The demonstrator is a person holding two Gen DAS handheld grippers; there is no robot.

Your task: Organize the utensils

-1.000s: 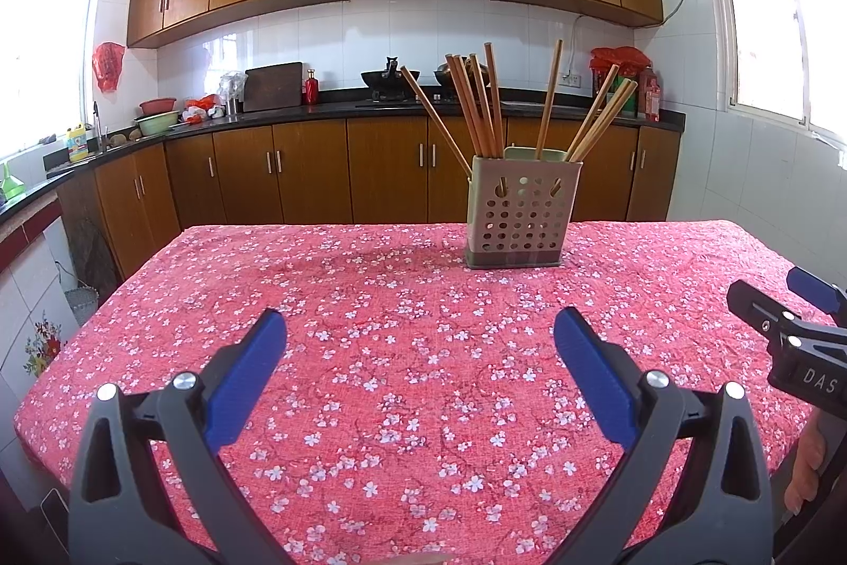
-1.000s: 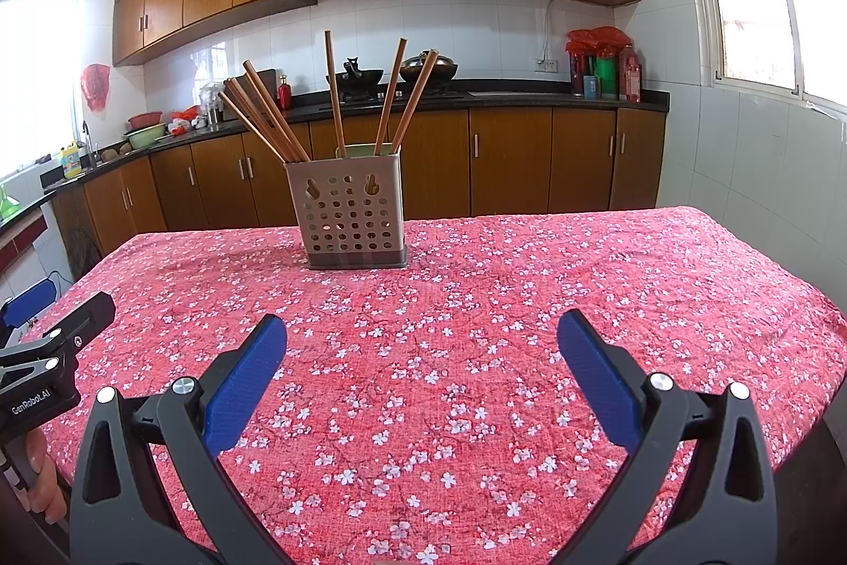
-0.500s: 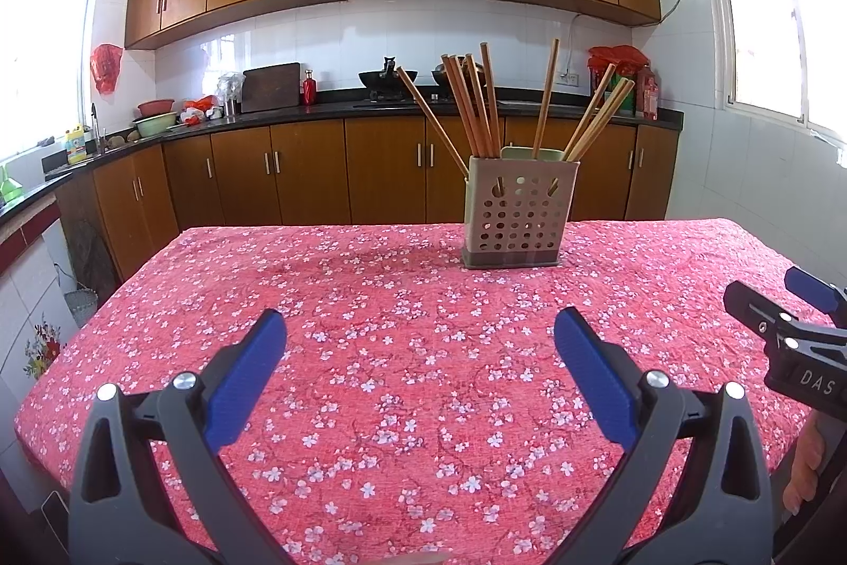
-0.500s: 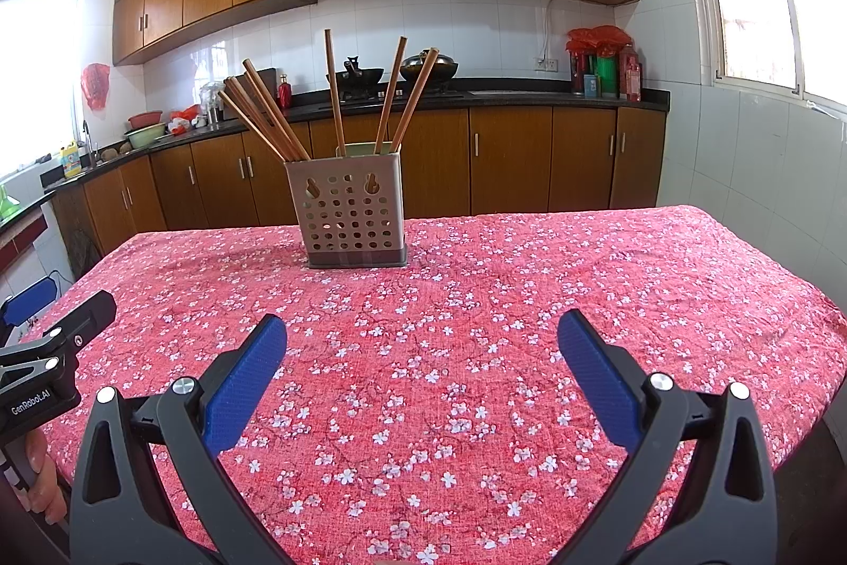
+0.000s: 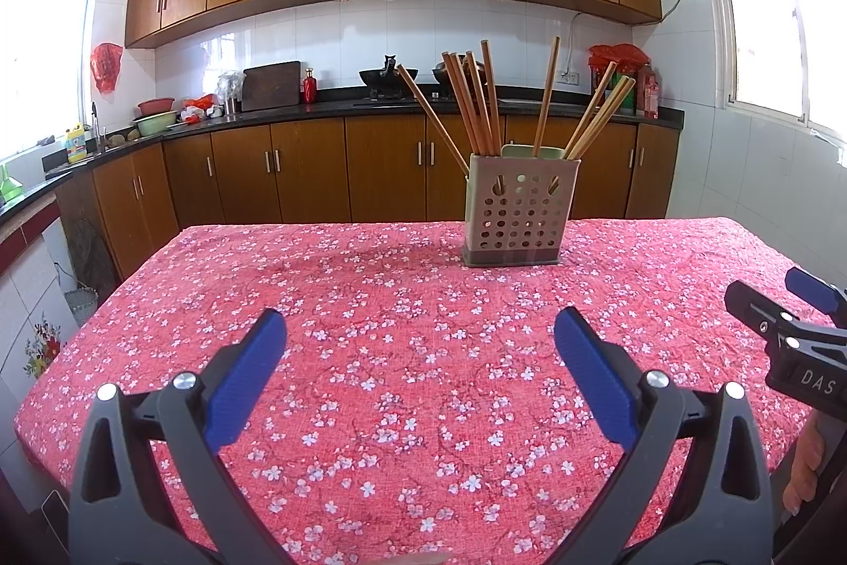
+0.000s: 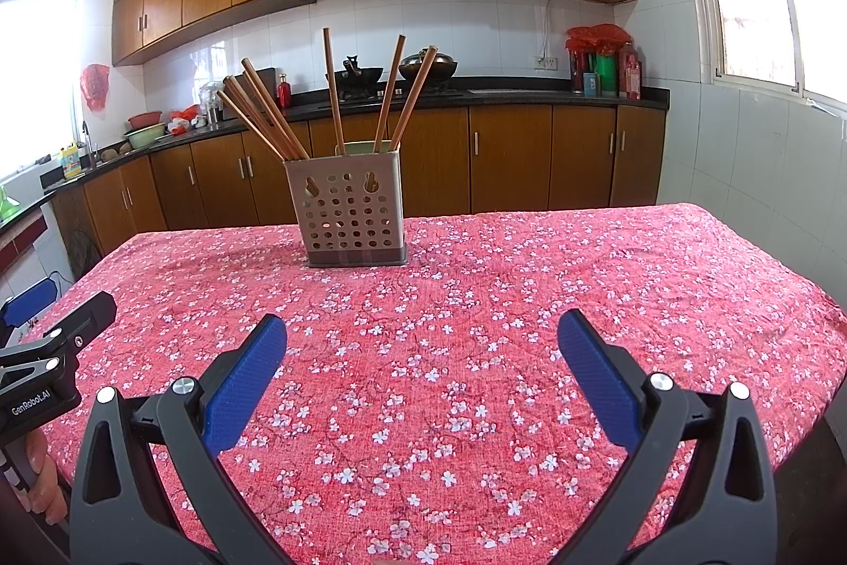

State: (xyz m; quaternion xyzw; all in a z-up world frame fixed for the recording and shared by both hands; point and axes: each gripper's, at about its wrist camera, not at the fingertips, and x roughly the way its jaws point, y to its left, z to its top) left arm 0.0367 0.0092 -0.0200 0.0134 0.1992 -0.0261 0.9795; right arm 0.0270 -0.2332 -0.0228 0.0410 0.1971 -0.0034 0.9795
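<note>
Across the bench (image 5: 370, 353), well ahead of both tools, the perforated holder (image 5: 516, 213) stands upright with chopsticks (image 5: 474, 104) fanning up and outward. From the left hand-held gripper (image 5: 421, 329) it lies ahead and right; from the right hand-held gripper (image 6: 422, 332), ahead and left. Both gape wide, empty, about equally far.

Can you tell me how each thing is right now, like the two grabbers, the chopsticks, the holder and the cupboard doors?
left gripper: open, holding nothing, above the tablecloth.
right gripper: open, holding nothing.
chopsticks: standing in the holder, leaning different ways.
holder: upright on the tablecloth.
tablecloth: spread flat over the table.
cupboard doors: all shut.
</note>
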